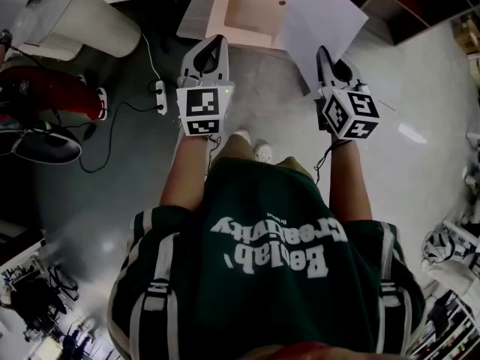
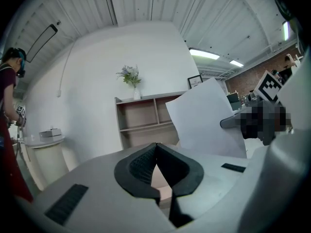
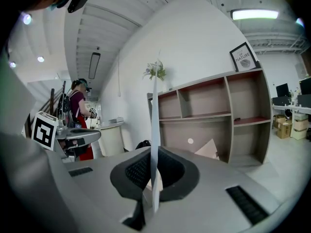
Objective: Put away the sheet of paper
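Observation:
The white sheet of paper (image 1: 319, 17) stands up from my right gripper (image 1: 325, 52), which is shut on its lower edge. In the right gripper view the sheet (image 3: 154, 115) shows edge-on as a thin white strip pinched between the black pads of that gripper (image 3: 153, 152). My left gripper (image 1: 217, 42) hangs level with the right one, a forearm's width to its left, and touches nothing. Its jaws (image 2: 156, 155) meet at the tips with nothing between them. From the left gripper view the paper (image 2: 204, 120) is seen flat-on at the right.
An open cardboard box (image 1: 246, 10) sits on the grey floor just ahead, between the grippers. A power strip (image 1: 160, 96) with black cable lies to the left, beside a white round stand (image 1: 75, 21). A wooden shelf unit (image 3: 214, 115) lines the far wall; a person (image 3: 77, 113) stands at a counter.

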Available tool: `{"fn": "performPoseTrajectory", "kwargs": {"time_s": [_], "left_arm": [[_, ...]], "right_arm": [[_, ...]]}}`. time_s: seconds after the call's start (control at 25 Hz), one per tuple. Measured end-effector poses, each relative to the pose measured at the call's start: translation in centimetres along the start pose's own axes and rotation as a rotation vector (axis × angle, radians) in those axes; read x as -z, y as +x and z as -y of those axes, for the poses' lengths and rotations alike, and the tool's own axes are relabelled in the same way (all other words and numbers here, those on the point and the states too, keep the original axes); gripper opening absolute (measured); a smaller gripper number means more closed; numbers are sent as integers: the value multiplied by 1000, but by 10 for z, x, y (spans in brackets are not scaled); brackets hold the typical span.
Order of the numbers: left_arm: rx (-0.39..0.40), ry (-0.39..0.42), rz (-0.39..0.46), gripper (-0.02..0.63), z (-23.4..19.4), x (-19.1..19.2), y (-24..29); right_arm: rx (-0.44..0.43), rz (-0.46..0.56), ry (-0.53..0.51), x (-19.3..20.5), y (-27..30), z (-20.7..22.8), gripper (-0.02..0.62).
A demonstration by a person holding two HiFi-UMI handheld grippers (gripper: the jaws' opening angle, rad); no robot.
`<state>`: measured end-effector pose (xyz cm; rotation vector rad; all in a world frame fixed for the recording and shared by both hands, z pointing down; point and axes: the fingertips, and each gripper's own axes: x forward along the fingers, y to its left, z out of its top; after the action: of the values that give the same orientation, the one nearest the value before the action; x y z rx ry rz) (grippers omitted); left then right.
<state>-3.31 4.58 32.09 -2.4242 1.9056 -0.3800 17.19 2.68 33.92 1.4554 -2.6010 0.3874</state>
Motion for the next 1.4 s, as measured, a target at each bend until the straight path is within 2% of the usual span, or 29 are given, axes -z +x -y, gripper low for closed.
{"fn": "performPoseTrajectory", "kwargs": {"time_s": [0.4,0.72,1.08,1.4], "left_arm": [[3,-4,-17,18,-45,4,40],[74,18,-47,18,-55,7,98],[126,17,-73,18,-91,12,129],[168,21,-67,18,-116,18,151]], "right_arm": [[-20,-43,16,-6,59,-10,32],[-15,-78,24,-19,107,4,33],[-45,-110,49,-33,157,-23,34],[-114,-138,122,-28,200,-54,34]]}}
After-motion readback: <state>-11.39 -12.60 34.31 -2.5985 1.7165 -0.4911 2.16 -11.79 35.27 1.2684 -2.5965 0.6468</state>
